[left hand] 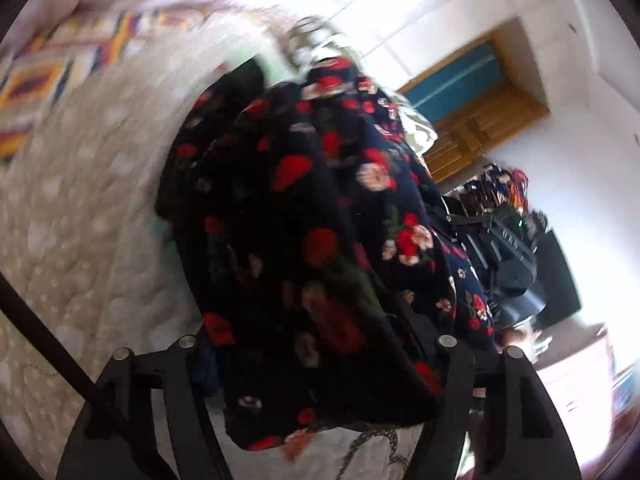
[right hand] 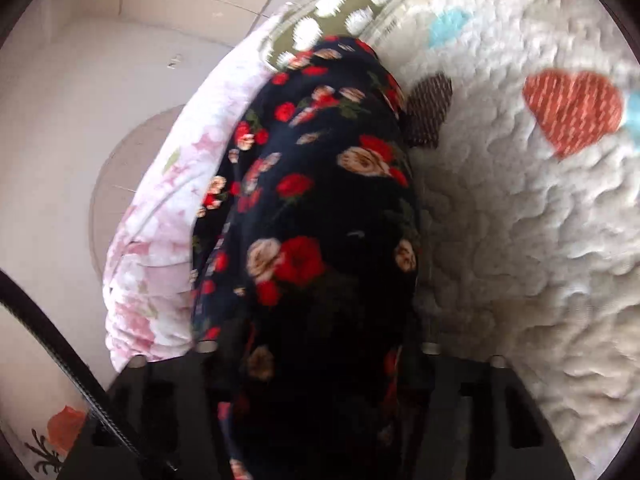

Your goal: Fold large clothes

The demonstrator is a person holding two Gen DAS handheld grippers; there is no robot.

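A large dark navy garment with red and cream roses (left hand: 320, 216) hangs bunched in front of my left gripper (left hand: 316, 360), which is shut on its edge; the fingertips are hidden in the cloth. The same garment (right hand: 320, 216) fills the middle of the right wrist view, and my right gripper (right hand: 316, 364) is shut on it too, fingers buried in the folds. Both views are blurred by motion. The garment is lifted above a quilted bed cover (left hand: 80, 240).
The cream quilt with heart patches (right hand: 540, 200) lies to the right. A pink floral pillow or duvet (right hand: 168, 208) is left of the garment. A wooden door (left hand: 480, 120), a clothes pile (left hand: 504, 192) and the other hand-held gripper's body (left hand: 508, 252) show at the right.
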